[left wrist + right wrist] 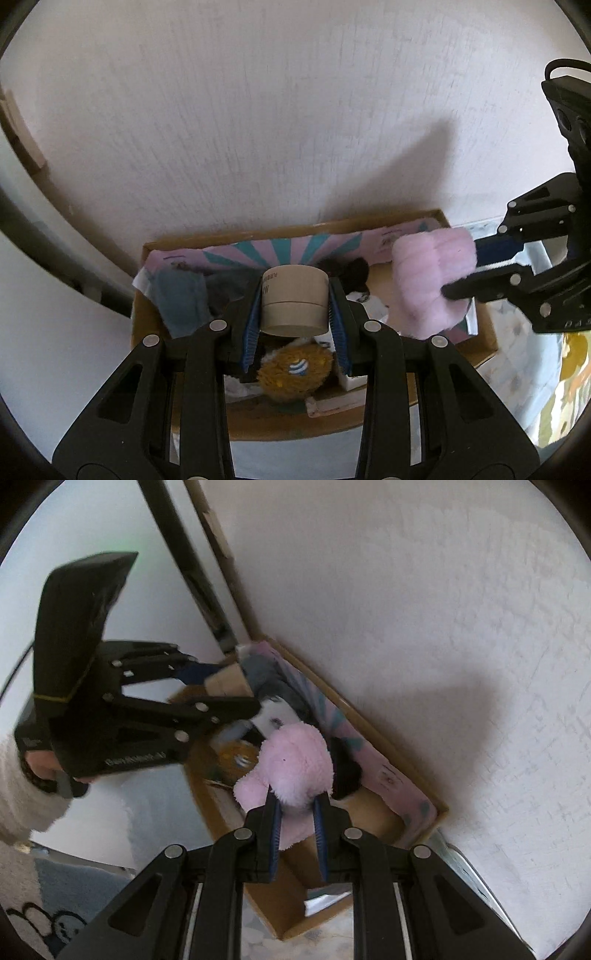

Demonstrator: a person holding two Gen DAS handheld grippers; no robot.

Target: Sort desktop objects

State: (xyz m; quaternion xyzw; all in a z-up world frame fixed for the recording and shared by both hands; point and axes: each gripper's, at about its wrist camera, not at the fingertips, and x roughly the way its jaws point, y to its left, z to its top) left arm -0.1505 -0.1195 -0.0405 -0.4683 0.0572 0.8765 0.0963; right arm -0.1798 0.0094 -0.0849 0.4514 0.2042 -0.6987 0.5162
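brown plush toy (pixel 291 369) partly hidden under cardboard tube (pixel 294 301), left gripper (pixel 229 690) motion-blurred

Tube (pixel 294 301) above box (pixel 484 338), plush (pixel 430 280) rightward

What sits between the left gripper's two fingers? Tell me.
A brown cardboard tube, clamped sideways between the left gripper pads above the cardboard box; the left wrist view shows it best.
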